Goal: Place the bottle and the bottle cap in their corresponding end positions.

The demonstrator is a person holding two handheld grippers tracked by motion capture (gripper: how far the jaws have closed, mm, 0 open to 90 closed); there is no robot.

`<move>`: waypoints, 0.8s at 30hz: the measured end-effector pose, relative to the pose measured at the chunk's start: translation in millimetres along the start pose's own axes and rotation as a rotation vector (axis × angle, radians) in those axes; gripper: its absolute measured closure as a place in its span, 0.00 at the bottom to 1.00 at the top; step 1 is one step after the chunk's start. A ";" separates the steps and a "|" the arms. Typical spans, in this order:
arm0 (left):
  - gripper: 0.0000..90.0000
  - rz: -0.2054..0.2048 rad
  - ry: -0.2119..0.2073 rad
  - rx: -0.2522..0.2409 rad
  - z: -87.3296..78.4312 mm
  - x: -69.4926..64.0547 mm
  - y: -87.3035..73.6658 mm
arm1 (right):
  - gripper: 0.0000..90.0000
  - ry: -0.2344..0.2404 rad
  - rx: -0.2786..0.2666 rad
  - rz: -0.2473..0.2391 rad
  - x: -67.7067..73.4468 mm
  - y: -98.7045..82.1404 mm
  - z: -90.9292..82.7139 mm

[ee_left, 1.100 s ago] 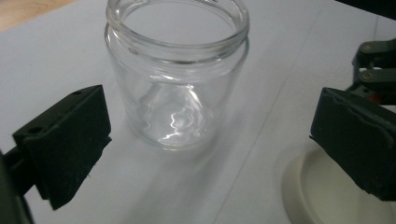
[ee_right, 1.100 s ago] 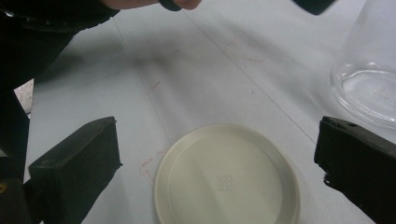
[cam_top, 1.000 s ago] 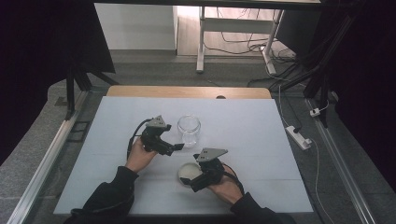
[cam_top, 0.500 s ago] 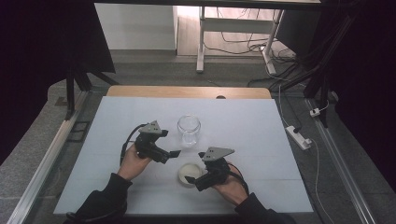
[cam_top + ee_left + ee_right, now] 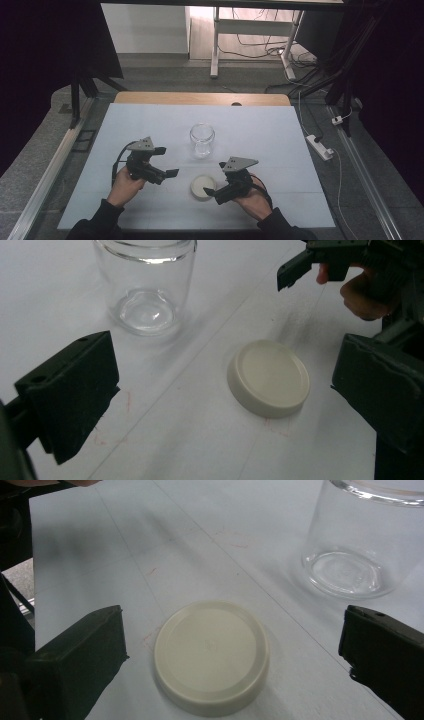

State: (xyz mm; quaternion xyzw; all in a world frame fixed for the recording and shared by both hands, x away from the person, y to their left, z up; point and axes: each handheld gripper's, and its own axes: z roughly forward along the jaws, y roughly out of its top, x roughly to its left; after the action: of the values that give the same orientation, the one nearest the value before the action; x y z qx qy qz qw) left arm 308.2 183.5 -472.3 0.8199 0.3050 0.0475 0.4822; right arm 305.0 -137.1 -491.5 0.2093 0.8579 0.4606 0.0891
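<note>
My right gripper's (image 5: 232,655) fingers (image 5: 75,655) stand wide apart and hold nothing, with the lid (image 5: 211,655) lying flat on the table between them in the right gripper view. My left gripper's (image 5: 225,390) fingers (image 5: 70,390) are spread wide too, empty, and aimed across the table toward the same lid (image 5: 268,377).

From the high view I see the lid (image 5: 203,187) at about 6 o'clock from the glass jar (image 5: 202,140), near it but not touching. It is a round, shallow, cream-white disc, top face up, with a slightly raised rim ring and a plain matte surface; a faint mark sits at its centre, too small for me to read. It rests on the white table sheet (image 5: 260,135).

The right gripper (image 5: 214,192) sits just beside the lid at its 3 to 4 o'clock, jaw tips reaching its edge; I cannot tell whether they touch it. The left gripper (image 5: 167,162) is off at the lid's 9 to 10 o'clock, clear of it.

The jar stands upright and open-mouthed, clear glass with a thick base, empty as far as I can see. Faint reddish marks show on the sheet near the lid.
</note>
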 end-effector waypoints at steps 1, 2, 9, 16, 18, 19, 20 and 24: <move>0.00 0.002 0.000 -0.002 -1.7 -1.8 -0.9 | 0.00 -0.002 0.000 0.002 0.0 0.1 -1.6; 0.00 0.003 -0.002 -0.007 -3.4 -3.7 -1.6 | 0.00 -0.003 0.001 0.003 0.1 0.3 -3.5; 0.00 0.027 0.007 -0.023 -15.2 -17.4 -8.3 | 0.00 -0.022 0.010 0.015 -0.2 -1.8 -18.0; 0.00 0.016 0.018 -0.047 -29.8 -25.8 -22.0 | 0.00 -0.076 0.016 0.014 -1.2 -8.0 -36.2; 0.00 0.014 0.030 -0.050 -34.2 -27.0 -26.5 | 0.00 -0.096 0.016 0.014 -1.5 -10.3 -41.9; 0.00 0.014 0.040 -0.051 -36.5 -27.7 -28.8 | 0.00 -0.105 0.015 0.014 -1.8 -11.6 -44.6; 0.00 0.015 0.051 -0.053 -38.7 -28.4 -31.3 | 0.00 -0.114 0.015 0.017 -2.1 -12.9 -47.4; 0.00 0.002 0.076 -0.058 -48.9 -30.8 -41.9 | 0.00 -0.143 0.004 0.029 -3.7 -18.2 -58.2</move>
State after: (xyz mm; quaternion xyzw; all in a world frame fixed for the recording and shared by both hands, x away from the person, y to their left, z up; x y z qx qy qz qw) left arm 246.1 218.5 -474.0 0.8033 0.3208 0.0880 0.4939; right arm 283.2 -191.5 -474.1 0.2544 0.8472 0.4440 0.1429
